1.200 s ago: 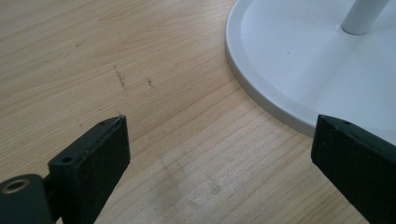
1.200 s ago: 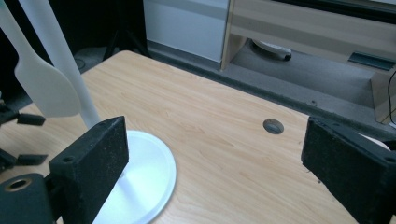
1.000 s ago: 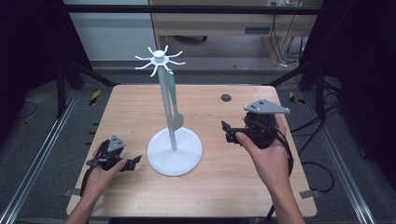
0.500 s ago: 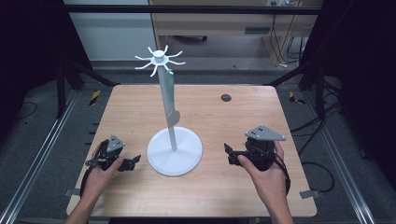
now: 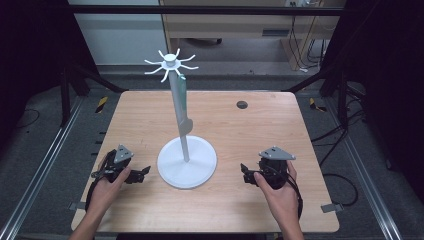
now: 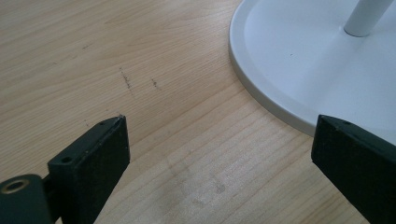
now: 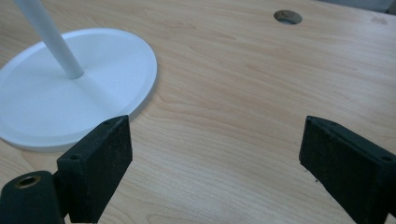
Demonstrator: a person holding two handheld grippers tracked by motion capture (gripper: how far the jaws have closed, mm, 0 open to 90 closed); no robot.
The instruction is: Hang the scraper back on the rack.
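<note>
**Watch out for a tippy stand**

Down low at the left: the left hand-held gripper (image 5: 142, 172), jaws wide apart, holding nothing, sitting on the counter (image 5: 250, 135) just beside the stand (image 5: 181, 120). Same on the other side: the right hand-held gripper (image 5: 245, 175), let go and empty, near the stand's round white base (image 5: 187, 162) but not touching it.

Between the two: the base, flat on the wood near the middle of the counter. Up from its middle, a thin white pole (image 5: 184, 145). Up at the very top, a ring of little hooks (image 5: 171, 64). Hanging down along the pole, a green thing (image 5: 182, 92), too small to tell what.

What could go wrong, as a guess:

- Could knock the base by sliding a jaw in too fast. So close on both sides, and the rim is low and easy to hit.
- Could tip the whole stand by pushing the pole up high. Tall and thin, so likely to lean or fall over.
- Could shake the green thing off its hook with a bump.
- Could slip off when pinching the pole. Round, smooth and skinny, so hard to grab.
- Could bang the two jaws together when coming in from both sides at once.

Farther back, a small round hole (image 5: 242, 104) in the counter, well apart from everything, no trouble there.

Best to go slow and come in from one side first.
</note>
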